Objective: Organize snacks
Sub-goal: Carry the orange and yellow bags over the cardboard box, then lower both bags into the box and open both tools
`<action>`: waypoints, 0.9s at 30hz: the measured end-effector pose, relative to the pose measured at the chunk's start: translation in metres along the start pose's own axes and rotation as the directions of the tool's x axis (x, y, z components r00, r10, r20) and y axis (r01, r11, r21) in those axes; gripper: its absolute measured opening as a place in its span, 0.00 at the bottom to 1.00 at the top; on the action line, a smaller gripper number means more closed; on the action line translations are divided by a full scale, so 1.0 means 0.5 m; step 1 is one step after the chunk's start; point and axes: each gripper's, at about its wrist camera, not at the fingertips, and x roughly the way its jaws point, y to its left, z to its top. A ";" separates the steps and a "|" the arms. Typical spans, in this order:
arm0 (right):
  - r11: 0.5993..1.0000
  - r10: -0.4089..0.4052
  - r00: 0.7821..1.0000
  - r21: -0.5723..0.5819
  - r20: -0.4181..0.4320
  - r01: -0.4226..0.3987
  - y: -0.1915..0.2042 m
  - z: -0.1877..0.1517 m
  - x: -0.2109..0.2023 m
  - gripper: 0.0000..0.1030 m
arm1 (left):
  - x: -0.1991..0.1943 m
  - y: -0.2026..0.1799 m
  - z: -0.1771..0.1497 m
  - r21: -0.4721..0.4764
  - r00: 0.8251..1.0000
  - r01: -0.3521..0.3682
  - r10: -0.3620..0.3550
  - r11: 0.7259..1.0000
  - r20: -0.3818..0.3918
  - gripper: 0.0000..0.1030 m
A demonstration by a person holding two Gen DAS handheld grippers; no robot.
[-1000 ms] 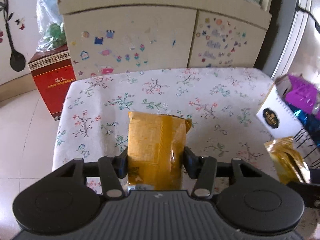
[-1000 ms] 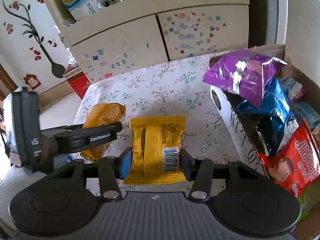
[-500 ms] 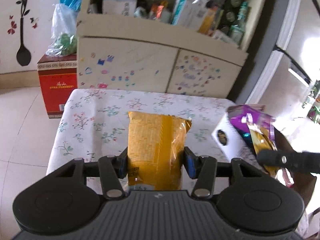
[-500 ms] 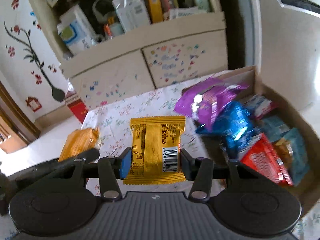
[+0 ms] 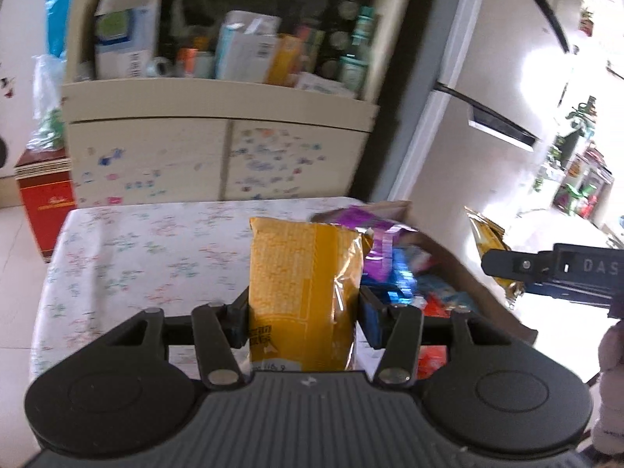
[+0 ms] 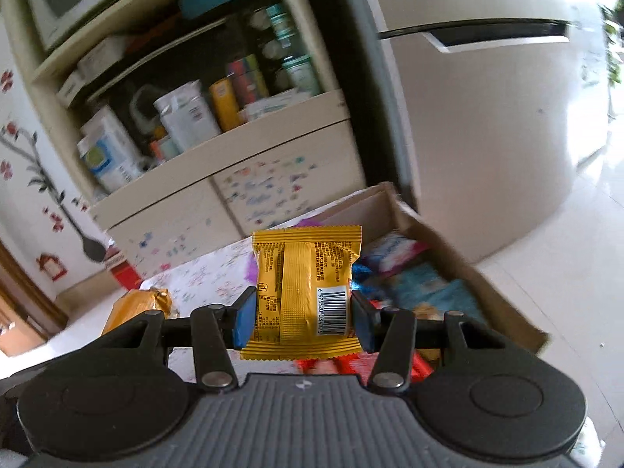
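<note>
Left gripper [image 5: 304, 308]: jaws clamped on an orange snack bag [image 5: 302, 292], its long axis upright, held above the floral tablecloth [image 5: 136, 257]
Key relation: cardboard box [image 5: 483, 292] of snacks lay just right of that bag
Right gripper [image 6: 302, 312]: jaws pinching a yellow barcoded packet [image 6: 304, 292], raised over the box's near end and closer to it
Packets: both glossy, crinkled, intact
</note>
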 end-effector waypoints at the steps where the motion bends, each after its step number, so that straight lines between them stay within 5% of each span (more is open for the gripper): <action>1: 1.000 -0.010 1.000 0.015 0.006 0.010 -0.013 0.002 -0.005 0.55 | 0.002 -0.015 0.001 0.006 1.000 0.012 -0.012 1.000 -0.004 0.50; 13: 0.985 -0.062 0.998 0.164 0.015 0.059 -0.096 0.007 -0.004 0.55 | 0.059 -0.155 -0.007 0.077 0.994 0.100 -0.096 0.992 -0.061 0.51; 27: 0.957 -0.088 0.995 0.273 -0.049 0.098 -0.130 0.003 0.040 0.56 | 0.145 -0.227 -0.027 0.098 0.987 0.101 -0.087 0.990 -0.136 0.51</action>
